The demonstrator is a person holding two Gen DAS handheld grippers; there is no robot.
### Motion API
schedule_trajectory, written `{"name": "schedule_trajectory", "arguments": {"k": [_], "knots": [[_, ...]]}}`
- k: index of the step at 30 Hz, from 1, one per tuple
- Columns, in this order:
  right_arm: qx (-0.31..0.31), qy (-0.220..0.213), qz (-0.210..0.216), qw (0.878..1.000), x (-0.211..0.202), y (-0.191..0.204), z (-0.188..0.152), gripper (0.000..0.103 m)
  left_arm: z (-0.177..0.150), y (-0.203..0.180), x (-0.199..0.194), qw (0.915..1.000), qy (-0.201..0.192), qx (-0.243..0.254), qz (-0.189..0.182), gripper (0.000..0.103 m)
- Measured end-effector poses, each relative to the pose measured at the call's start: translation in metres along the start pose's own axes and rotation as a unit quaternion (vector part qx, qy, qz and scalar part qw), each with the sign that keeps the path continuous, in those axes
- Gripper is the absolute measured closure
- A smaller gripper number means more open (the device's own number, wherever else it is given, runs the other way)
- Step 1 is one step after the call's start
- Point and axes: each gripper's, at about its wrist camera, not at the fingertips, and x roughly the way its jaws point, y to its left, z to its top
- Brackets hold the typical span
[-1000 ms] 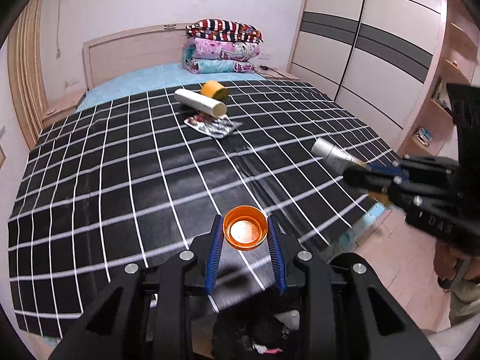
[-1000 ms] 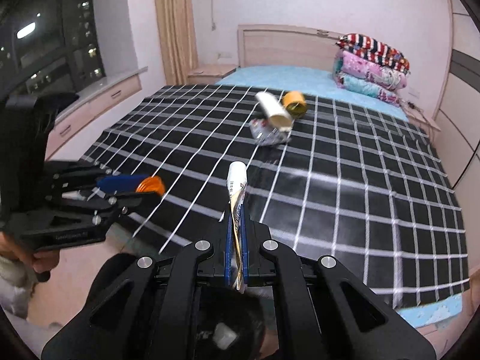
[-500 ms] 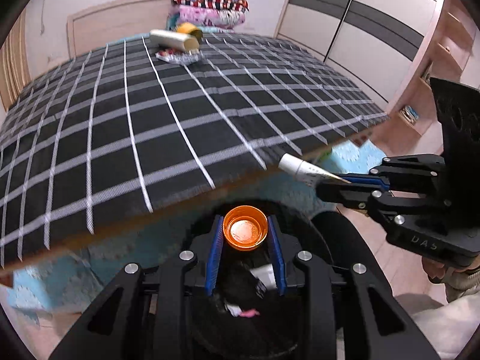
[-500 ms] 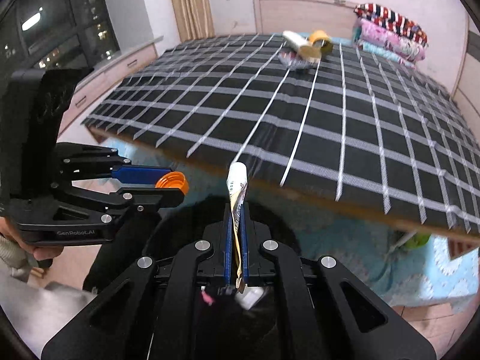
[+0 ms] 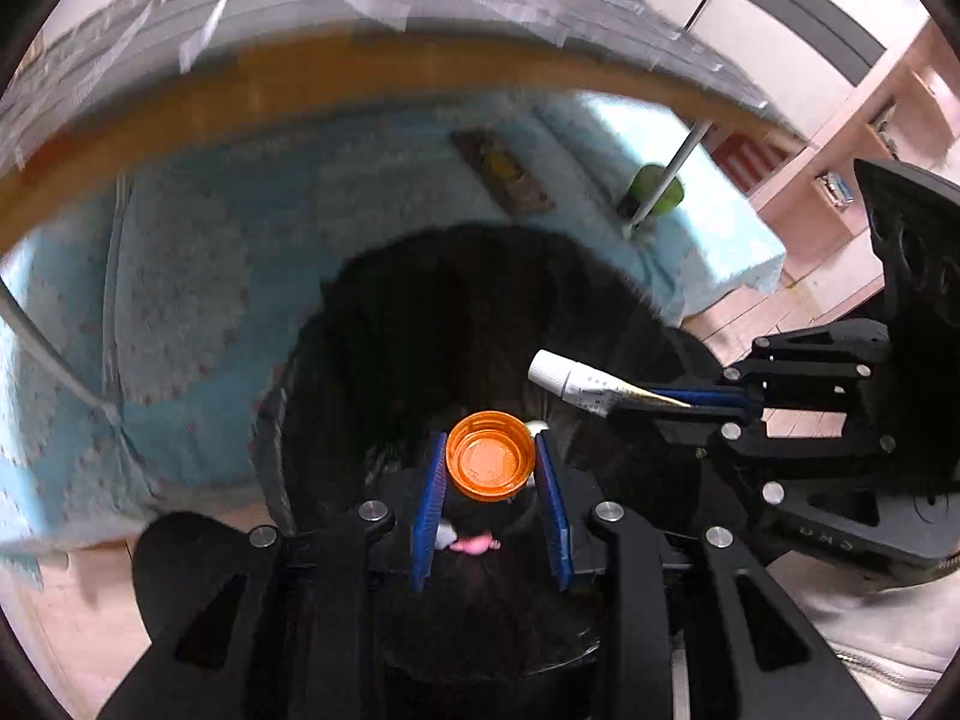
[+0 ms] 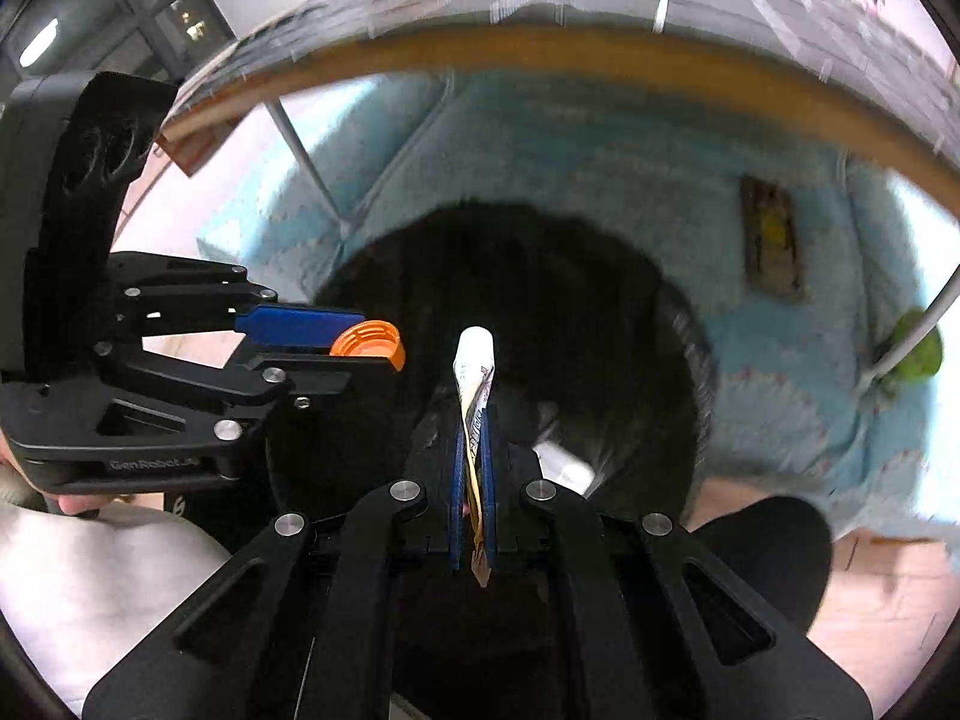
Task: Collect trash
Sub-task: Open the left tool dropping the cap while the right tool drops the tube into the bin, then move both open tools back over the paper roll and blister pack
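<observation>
My left gripper (image 5: 491,461) is shut on an orange bottle cap (image 5: 491,463) and holds it above the open black trash bin (image 5: 420,324). My right gripper (image 6: 474,420) is shut on a flattened white tube (image 6: 474,369), also over the bin (image 6: 540,276). The tube (image 5: 576,383) and the right gripper (image 5: 696,399) show in the left wrist view, just right of the cap. The left gripper (image 6: 336,342) with the cap (image 6: 367,339) shows at the left of the right wrist view. Some white and pink scraps (image 5: 471,542) lie inside the bin.
The bed's wooden edge (image 5: 360,78) with the black grid blanket arcs overhead. A light blue mat (image 5: 198,300) lies on the floor under the bed, with a brown flat object (image 5: 504,180) and a green object (image 5: 657,195) by a metal leg. Pink shelves (image 5: 870,138) stand at the right.
Both grippers have tipped down from the bed top and moved over the bin mouth, which now fills the middle of both views. Both still hold their items.
</observation>
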Motion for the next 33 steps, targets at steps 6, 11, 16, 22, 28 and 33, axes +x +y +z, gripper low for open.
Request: {"name": "schedule_trajectory", "arguments": {"k": [6, 11, 16, 22, 28, 33], "knots": [[0.003, 0.025, -0.003, 1.0, 0.023, 0.004, -0.007, 0.097, -0.009, 0.007, 0.02, 0.9995, 0.025, -0.017, -0.002, 0.074], [0.002, 0.026, -0.021, 0.999, 0.028, 0.006, -0.008, 0.097, -0.008, 0.009, 0.022, 0.9993, 0.029, -0.024, 0.001, 0.074], [0.02, 0.022, -0.022, 0.999, 0.029, -0.001, -0.006, 0.097, -0.006, 0.007, 0.021, 0.9993, 0.029, -0.021, 0.002, 0.074], [0.029, 0.002, -0.02, 0.999, 0.023, -0.005, -0.002, 0.071, 0.001, 0.004, 0.016, 0.9995, 0.026, -0.02, 0.002, 0.067], [0.035, -0.028, -0.02, 0.999, 0.003, -0.007, 0.004, 0.071, 0.007, 0.006, -0.001, 0.9997, 0.008, -0.025, -0.001, 0.054], [0.038, -0.048, -0.024, 0.998, -0.013, -0.012, 0.011, 0.071, 0.016, 0.002, -0.027, 0.9996, -0.025, -0.011, 0.004, 0.054]]}}
